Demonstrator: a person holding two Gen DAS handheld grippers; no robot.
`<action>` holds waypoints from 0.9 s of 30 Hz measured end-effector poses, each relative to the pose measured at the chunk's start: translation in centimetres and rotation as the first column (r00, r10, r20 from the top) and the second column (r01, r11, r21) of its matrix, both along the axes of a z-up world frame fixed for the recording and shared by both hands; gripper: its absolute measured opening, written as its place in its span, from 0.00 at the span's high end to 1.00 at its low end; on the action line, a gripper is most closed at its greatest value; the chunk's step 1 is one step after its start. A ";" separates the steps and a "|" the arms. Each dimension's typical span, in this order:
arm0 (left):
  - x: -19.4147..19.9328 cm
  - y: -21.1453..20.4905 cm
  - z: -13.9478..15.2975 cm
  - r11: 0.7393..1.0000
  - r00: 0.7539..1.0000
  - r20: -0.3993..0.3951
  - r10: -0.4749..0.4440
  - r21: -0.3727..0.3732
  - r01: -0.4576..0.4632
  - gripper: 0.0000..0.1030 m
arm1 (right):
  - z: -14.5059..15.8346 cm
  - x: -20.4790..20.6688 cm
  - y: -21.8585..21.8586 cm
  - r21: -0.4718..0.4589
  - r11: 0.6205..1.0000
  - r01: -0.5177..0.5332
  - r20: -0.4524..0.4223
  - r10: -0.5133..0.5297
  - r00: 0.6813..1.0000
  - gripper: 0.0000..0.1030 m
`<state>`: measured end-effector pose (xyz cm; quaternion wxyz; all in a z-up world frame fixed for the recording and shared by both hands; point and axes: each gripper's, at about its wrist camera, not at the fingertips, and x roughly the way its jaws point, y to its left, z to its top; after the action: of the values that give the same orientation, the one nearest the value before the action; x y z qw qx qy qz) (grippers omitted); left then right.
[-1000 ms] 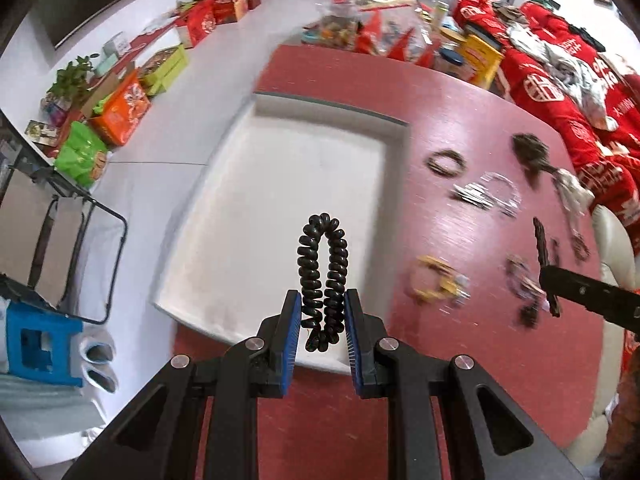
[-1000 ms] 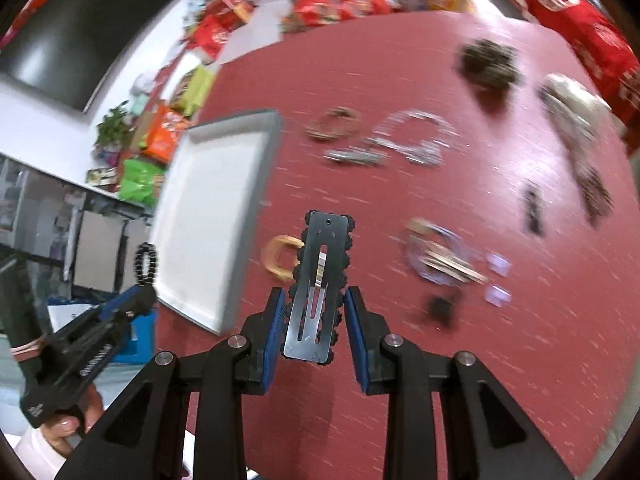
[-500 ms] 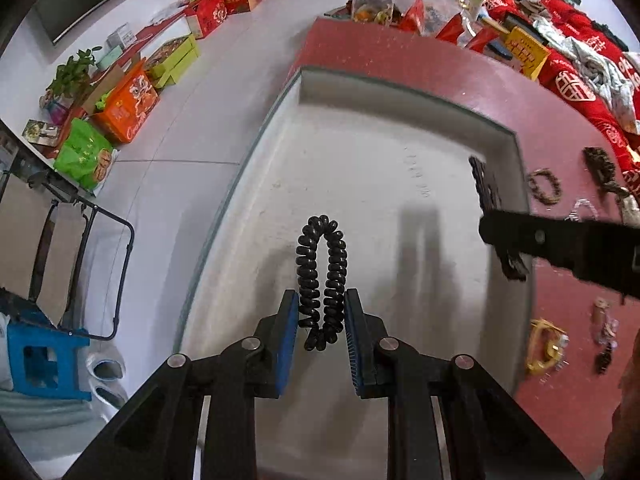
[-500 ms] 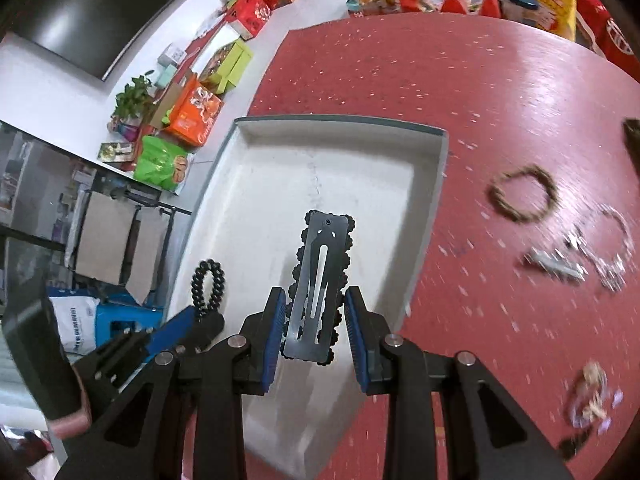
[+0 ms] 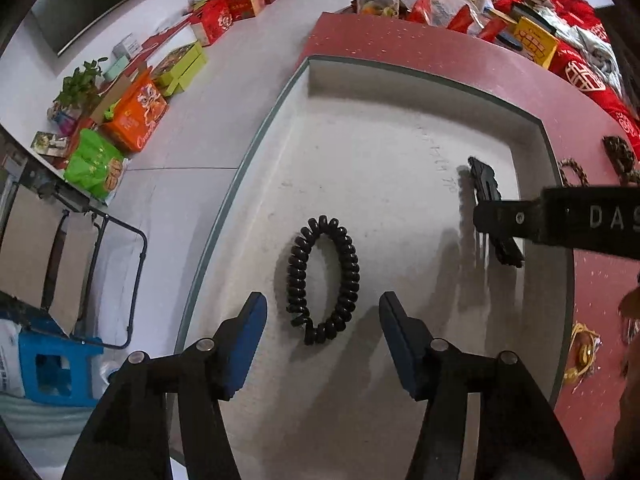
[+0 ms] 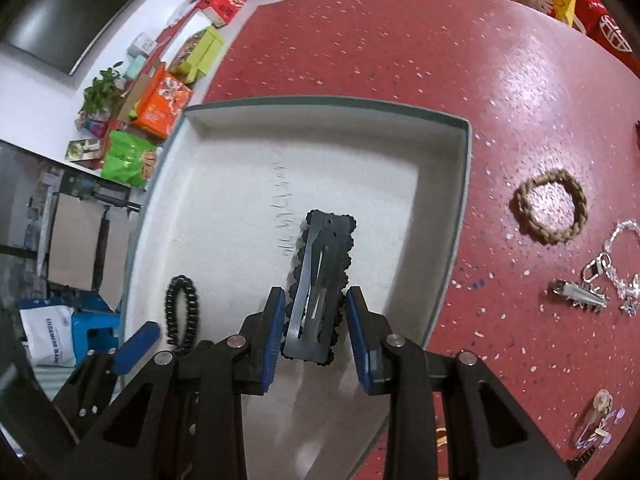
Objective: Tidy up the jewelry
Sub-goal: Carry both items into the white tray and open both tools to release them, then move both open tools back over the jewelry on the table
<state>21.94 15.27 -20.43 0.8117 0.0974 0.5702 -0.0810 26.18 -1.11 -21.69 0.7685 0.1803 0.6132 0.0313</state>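
L gripper (image 5: 322, 312) hangs over the white tray (image 5: 280, 92), jaws wide, nothing between them; the black coil hair tie (image 5: 323, 280) lies flat on the tray floor just ahead of the blue pads (image 5: 244, 344), touching neither. R gripper (image 6: 316, 332) is also over the tray, toward its tabletop-side wall; jaws spread a bit, w/ the black hair clip (image 6: 320, 280) standing between the pads, tilted, its far end pointing into the tray. The clip looks close to the L-hand pad and clear of the other, but can't tell if it's resting on the tray floor or leaning on a pad. In the L wrist view the same clip shows near the tray's R wall, partly behind the R gripper's finger. Faint pencil-like marks (image 6: 286, 216) run across the tray floor beside the clip. Outside the tray on the red tabletop (image 6: 400, 48): a braided tan bracelet (image 6: 551, 206) near the tray's wall, then a silver chain (image 6: 616, 264) and a silver clip (image 6: 578, 294) further from it. A yellow piece (image 5: 582, 352) sits just beyond the tray rim in the L wrist view.
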 end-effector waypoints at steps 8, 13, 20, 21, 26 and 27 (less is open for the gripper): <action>-0.4 0.2 0.6 1.000 1.000 0.012 0.024 -0.015 -0.024 0.10 | 1.2 -0.3 -0.6 0.025 1.000 -0.009 0.000 0.009 1.000 0.42; -1.0 0.2 1.6 1.000 0.999 0.047 0.013 0.001 -0.013 0.00 | 4.1 -1.3 -0.8 0.056 0.998 -0.009 0.056 0.006 0.998 0.23; -3.1 -0.1 3.7 0.999 0.997 0.059 -0.046 -0.025 0.047 0.00 | 7.2 -4.3 -4.2 0.080 0.995 0.066 0.086 -0.073 0.994 0.16; -3.5 -0.2 4.0 0.998 0.997 0.051 -0.054 -0.033 0.056 0.00 | 7.4 -5.2 -5.0 0.080 0.993 0.083 0.084 -0.089 0.992 0.16; -5.0 -1.0 4.6 0.995 0.996 0.027 -0.082 -0.046 0.084 0.00 | 7.0 -10.4 -8.1 0.044 0.987 0.154 0.079 -0.157 0.984 0.15; -5.3 -1.2 4.7 0.995 0.996 0.025 -0.087 -0.039 0.088 0.00 | 6.8 -11.4 -8.7 0.037 0.985 0.170 0.075 -0.172 0.982 0.15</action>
<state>16.68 14.04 -15.74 0.8157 0.1071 0.5542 -0.1268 14.78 -9.84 -14.87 0.7888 0.2427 0.5644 -0.0182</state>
